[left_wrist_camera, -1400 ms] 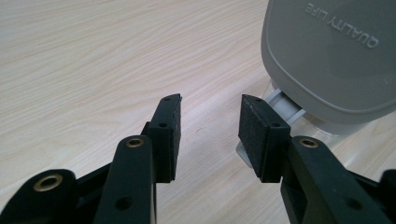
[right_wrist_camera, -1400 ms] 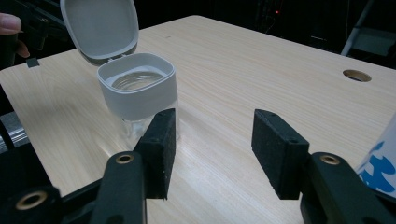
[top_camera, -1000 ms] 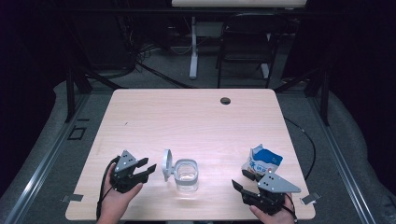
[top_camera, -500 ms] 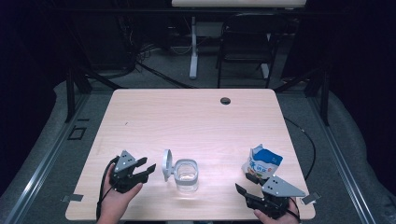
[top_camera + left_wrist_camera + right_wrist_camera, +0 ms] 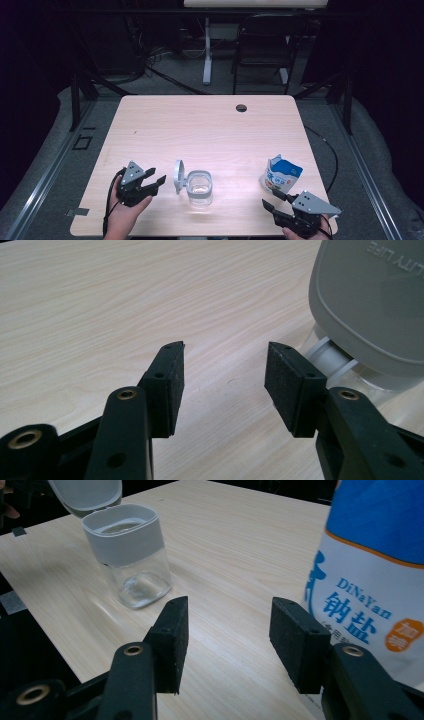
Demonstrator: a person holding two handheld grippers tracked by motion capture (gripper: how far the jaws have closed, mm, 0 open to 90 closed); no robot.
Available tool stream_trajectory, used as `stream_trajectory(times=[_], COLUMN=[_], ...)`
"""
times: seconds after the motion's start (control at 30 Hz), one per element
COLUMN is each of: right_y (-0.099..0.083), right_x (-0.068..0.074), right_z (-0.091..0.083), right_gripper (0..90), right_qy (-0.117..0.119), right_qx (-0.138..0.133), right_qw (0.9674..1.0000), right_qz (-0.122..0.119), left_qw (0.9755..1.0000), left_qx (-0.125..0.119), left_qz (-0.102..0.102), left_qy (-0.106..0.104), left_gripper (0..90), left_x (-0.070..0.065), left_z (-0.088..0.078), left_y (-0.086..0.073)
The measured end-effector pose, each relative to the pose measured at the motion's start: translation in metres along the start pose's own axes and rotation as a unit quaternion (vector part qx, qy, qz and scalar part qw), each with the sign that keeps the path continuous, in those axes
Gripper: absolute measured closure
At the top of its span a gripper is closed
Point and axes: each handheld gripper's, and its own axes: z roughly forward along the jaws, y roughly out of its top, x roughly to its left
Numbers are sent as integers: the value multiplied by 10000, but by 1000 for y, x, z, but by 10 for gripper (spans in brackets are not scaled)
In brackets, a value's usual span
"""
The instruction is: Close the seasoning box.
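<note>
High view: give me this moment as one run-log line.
left gripper: open, jaws just opening, empty | right gripper: open, empty | clear jar with grey flip lid: lid up | blue-and-white salt bag: upright

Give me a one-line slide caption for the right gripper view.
Open right gripper over the wooden table, clear jar with flipped-up lid ahead, blue-and-white salt bag beside it.

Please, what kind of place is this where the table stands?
Probably a lab or studio set up for recording, not a kitchen. The wooden table stands alone in a dark room, on grey floor matting with cables, and a black chair and a stand's white leg behind it.
</note>
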Motion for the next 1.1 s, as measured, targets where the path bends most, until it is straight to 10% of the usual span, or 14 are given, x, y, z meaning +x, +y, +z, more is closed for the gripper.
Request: stream_trajectory(times=[1.1], right_y=[-11], right_x=[-26], right_z=[-20], right_gripper=[523], right_qy=[-363], right_qx=[215], right_qw=[9987], right_qz=[271], left_qw=[9996], left_qx=[63], left_qz=[-234], left_qy=[135], left_gripper=[509], left_x=[15], left_z=[-9], left_y=[-4])
